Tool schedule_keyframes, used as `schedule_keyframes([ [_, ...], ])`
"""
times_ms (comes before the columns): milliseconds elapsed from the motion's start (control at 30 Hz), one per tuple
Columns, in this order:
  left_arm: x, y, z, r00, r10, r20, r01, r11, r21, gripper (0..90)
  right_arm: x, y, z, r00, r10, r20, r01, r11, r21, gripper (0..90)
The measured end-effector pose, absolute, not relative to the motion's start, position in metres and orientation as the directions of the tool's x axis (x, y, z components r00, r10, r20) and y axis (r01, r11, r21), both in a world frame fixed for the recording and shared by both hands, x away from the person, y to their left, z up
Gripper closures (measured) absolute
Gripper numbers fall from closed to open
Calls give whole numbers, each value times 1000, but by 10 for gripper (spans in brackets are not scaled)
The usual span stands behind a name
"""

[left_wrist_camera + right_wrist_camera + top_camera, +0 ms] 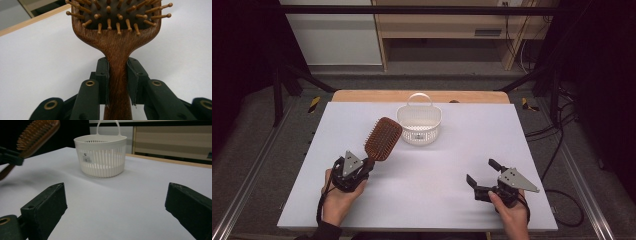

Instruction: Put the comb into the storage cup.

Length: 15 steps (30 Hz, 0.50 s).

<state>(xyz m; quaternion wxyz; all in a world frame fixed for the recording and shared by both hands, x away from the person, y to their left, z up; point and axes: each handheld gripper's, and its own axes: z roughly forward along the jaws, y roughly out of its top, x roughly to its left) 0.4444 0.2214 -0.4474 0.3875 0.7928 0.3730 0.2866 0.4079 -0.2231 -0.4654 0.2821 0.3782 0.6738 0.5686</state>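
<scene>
Pickup seems done: the left gripper (117, 82) is clamped on the hairbrush (382, 139) handle and holds it above the table (437, 200). The right gripper (482, 176) is wide open, empty. Beyond, the basket (419, 125) has nothing visible inside, so placing is probably left.

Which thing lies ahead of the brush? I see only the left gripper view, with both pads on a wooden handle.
Observer: A white basket stands just beyond the hairbrush head.
Operator: Anything in the basket?
Observer: The high view shows nothing inside it.
Operator: And the other hand?
Observer: The right gripper sits low over the white table, jaws wide apart, nothing between them.
</scene>
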Motion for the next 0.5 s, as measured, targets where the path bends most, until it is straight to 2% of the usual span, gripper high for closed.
schedule_keyframes([
  [300,441,224,-454,545,824,157,347,-392,852,723,414,-175,-456,-628,766,136,228,15,973,33],
  [500,435,232,-457,530,840,117,343,-338,877,723,422,-136,-444,-667,714,215,234,-74,969,40],
])
